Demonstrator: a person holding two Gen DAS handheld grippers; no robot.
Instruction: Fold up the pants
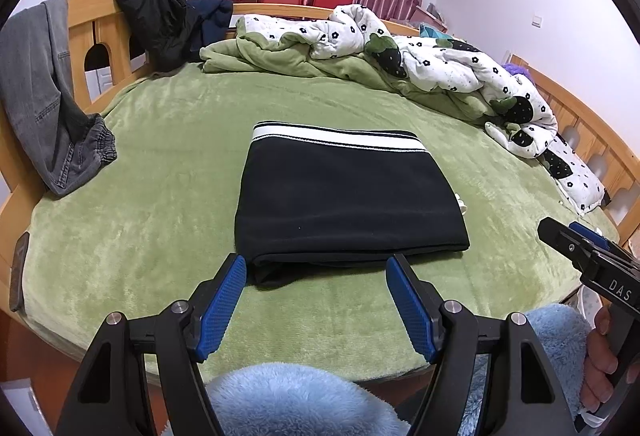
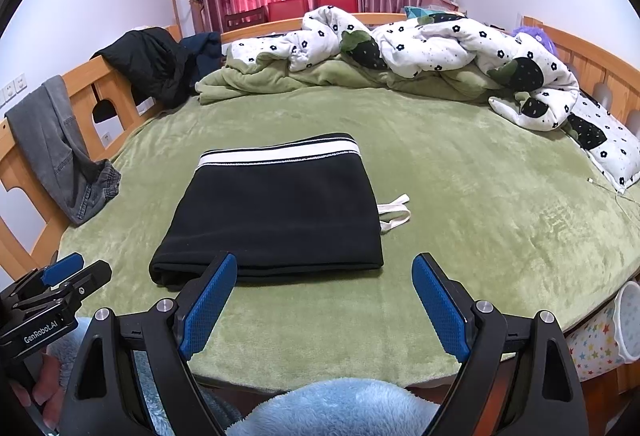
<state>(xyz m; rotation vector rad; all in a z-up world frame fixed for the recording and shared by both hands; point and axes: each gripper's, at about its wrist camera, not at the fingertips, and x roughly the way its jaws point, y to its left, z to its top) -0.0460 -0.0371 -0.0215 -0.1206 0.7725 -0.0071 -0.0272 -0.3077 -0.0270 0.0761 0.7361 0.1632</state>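
The black pants lie folded into a flat rectangle on the green bed, white-striped waistband at the far edge. They also show in the right wrist view, with a white drawstring poking out on their right. My left gripper is open and empty, just short of the fold's near edge. My right gripper is open and empty, near the fold's near right corner. Each gripper shows at the edge of the other's view.
A rumpled white flowered quilt and green blanket lie along the far and right side. Grey jeans and a black jacket hang on the wooden bed rail at left.
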